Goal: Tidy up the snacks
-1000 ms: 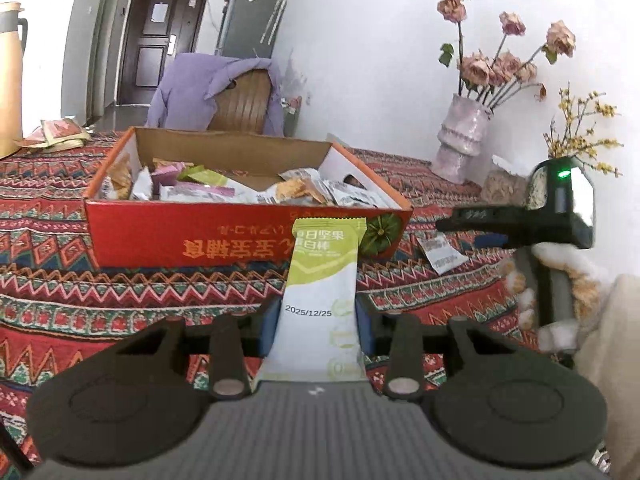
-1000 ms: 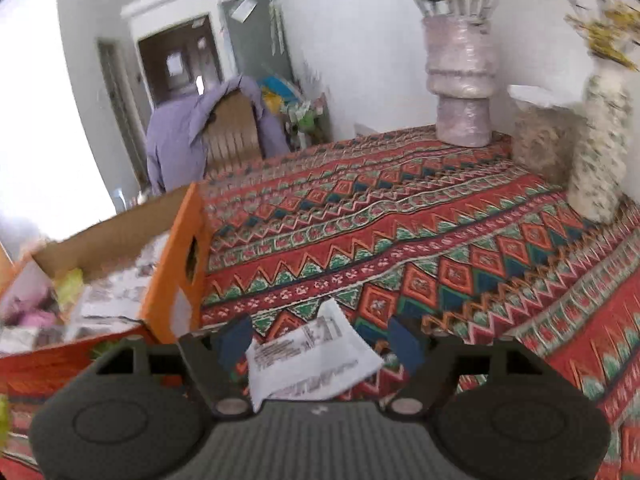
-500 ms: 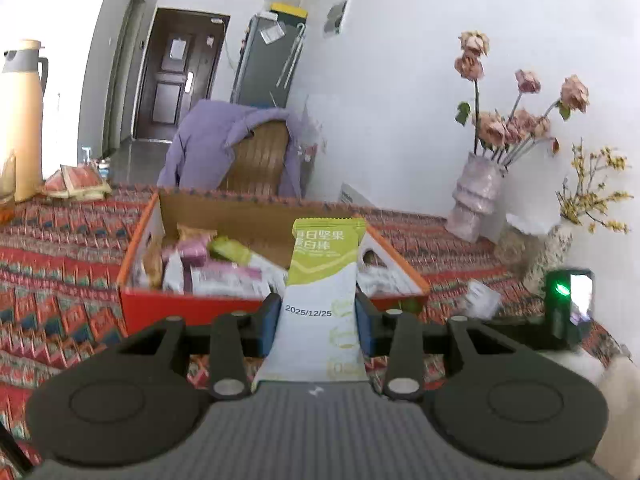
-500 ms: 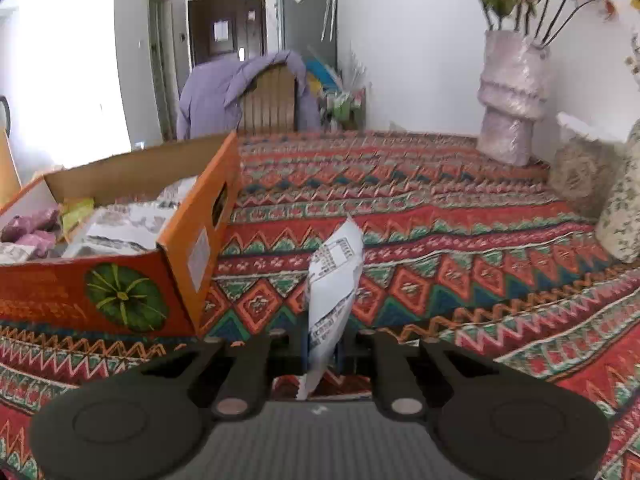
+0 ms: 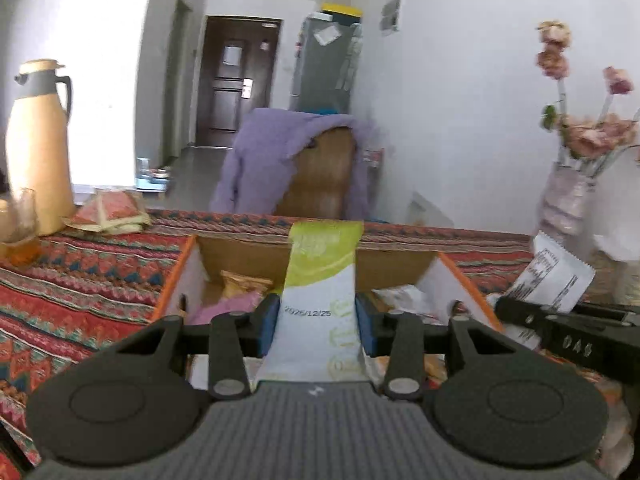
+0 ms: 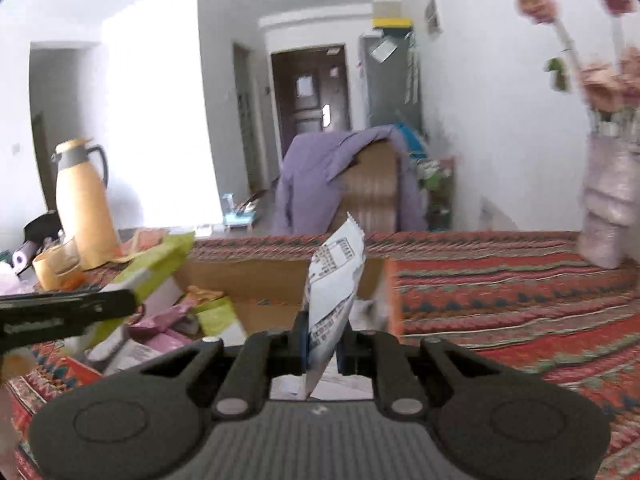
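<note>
My left gripper (image 5: pixel 318 322) is shut on a green-and-white snack packet (image 5: pixel 320 280) and holds it upright above the open orange cardboard box (image 5: pixel 176 276), which holds several snack packets. My right gripper (image 6: pixel 323 344) is shut on a white printed snack packet (image 6: pixel 334 284), held on edge over the box's right part (image 6: pixel 390 296). The white packet (image 5: pixel 552 276) and the right gripper's body also show at the right of the left wrist view. The green packet (image 6: pixel 160 264) and the left gripper's finger (image 6: pixel 68 312) show at the left of the right wrist view.
The table has a red patterned cloth (image 6: pixel 520 300). A yellow thermos (image 5: pixel 38 148) and a glass (image 5: pixel 18 224) stand at the far left. A pink flower vase (image 6: pixel 608 208) stands at the far right. A chair with a purple garment (image 5: pixel 304 160) is behind the table.
Both grippers have risen and moved forward over the box with their packets. The right gripper closed on the white packet and lifted it off the cloth.
</note>
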`<act>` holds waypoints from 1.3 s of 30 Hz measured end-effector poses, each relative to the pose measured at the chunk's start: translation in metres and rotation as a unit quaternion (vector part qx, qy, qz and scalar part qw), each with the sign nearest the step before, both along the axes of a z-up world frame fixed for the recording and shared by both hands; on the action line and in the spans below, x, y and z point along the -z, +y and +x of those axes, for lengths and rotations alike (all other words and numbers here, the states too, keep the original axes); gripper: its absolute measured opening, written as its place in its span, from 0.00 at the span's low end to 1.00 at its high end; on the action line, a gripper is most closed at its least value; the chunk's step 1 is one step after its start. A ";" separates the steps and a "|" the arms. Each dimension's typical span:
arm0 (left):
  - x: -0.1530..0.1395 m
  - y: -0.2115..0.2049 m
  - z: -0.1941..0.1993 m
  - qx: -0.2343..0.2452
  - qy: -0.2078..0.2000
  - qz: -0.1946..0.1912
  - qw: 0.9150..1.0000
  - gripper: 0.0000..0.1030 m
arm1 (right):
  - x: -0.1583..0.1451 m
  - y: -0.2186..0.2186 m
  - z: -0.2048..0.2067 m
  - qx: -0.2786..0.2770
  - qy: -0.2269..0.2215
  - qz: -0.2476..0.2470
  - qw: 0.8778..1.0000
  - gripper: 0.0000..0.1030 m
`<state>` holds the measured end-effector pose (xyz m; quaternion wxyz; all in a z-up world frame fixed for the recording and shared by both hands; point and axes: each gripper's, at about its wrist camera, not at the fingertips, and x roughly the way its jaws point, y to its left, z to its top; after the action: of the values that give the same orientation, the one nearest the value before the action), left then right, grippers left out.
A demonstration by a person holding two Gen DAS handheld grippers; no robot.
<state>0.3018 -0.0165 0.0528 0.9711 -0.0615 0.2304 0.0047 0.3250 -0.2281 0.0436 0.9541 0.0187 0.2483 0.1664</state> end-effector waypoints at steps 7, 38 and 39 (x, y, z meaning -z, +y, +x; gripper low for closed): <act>-0.007 0.020 -0.016 -0.034 -0.041 0.014 0.998 1.00 | 0.004 0.026 -0.003 0.002 -0.021 -0.016 1.000 0.99; 0.045 0.021 -0.223 0.006 -0.022 0.042 0.999 1.00 | 0.031 -0.024 -0.224 0.011 -0.039 -0.009 0.999 1.00; 0.046 0.021 -0.224 0.004 -0.019 0.042 0.999 1.00 | 0.034 -0.025 -0.223 0.013 -0.034 -0.008 0.999 1.00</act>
<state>0.0783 0.0044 0.0064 0.9771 -0.0203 0.2115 0.0093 0.1019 -0.2534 0.0101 0.9643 0.0082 0.2166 0.1523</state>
